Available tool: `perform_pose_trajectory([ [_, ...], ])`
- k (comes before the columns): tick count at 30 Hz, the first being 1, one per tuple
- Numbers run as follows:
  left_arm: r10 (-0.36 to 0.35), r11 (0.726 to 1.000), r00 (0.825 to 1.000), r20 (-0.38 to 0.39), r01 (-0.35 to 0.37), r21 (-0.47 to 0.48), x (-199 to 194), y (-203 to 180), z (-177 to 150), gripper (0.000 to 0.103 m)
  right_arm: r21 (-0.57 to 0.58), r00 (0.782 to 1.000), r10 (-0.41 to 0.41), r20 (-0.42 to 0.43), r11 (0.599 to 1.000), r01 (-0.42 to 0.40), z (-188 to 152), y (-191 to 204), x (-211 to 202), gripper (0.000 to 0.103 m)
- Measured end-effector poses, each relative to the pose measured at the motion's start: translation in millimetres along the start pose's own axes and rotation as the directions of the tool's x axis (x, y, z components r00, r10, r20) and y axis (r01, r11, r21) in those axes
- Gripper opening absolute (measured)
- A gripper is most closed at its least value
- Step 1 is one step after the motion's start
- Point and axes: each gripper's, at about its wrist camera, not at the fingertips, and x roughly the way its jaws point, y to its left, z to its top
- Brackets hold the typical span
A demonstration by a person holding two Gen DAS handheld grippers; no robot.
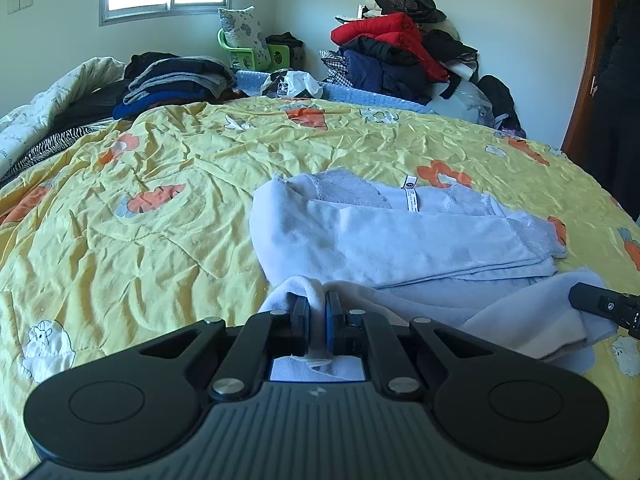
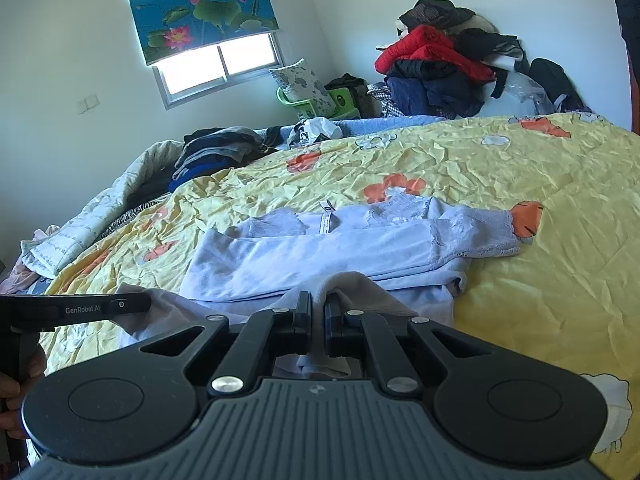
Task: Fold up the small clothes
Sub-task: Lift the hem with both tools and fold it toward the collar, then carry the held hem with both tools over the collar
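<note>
A pale lilac long-sleeved top (image 1: pixel 392 236) lies on the yellow bedspread (image 1: pixel 140 216), its sleeves folded across the body and a white neck label showing. It also shows in the right wrist view (image 2: pixel 320 256). My left gripper (image 1: pixel 318 304) is shut on the near hem at its left corner. My right gripper (image 2: pixel 319 306) is shut on the near hem at its right corner. Both lift the hem a little off the bed. The right gripper's tip shows in the left wrist view (image 1: pixel 600 306); the left gripper's side shows in the right wrist view (image 2: pixel 80 310).
A stack of folded dark clothes (image 1: pixel 176 80) sits at the bed's far left beside a white quilt (image 1: pixel 36 112). A tall heap of red and dark clothes (image 1: pixel 404 52) stands at the far right. A green basket (image 1: pixel 256 54) and a wooden door (image 1: pixel 596 60) lie beyond.
</note>
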Motion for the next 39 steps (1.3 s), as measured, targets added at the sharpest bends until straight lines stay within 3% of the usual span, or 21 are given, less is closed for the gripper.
perform_pose_trajectory([
  [12,-0.002,1.000,1.000,0.009,0.002,0.021,10,-6,7,0.007,0.031,1.000,0.000,-0.001,1.000,0.000,2,-5,9,0.010],
  [26,-0.014,1.000,0.997,0.075,0.013,0.012,-5,-7,18,0.007,0.065,0.999,0.023,0.038,0.998,-0.025,10,-8,1,0.010],
  [39,-0.015,1.000,0.997,0.073,0.014,0.010,-3,-6,21,0.007,0.064,0.999,0.028,0.035,0.997,-0.030,14,-8,10,0.010],
])
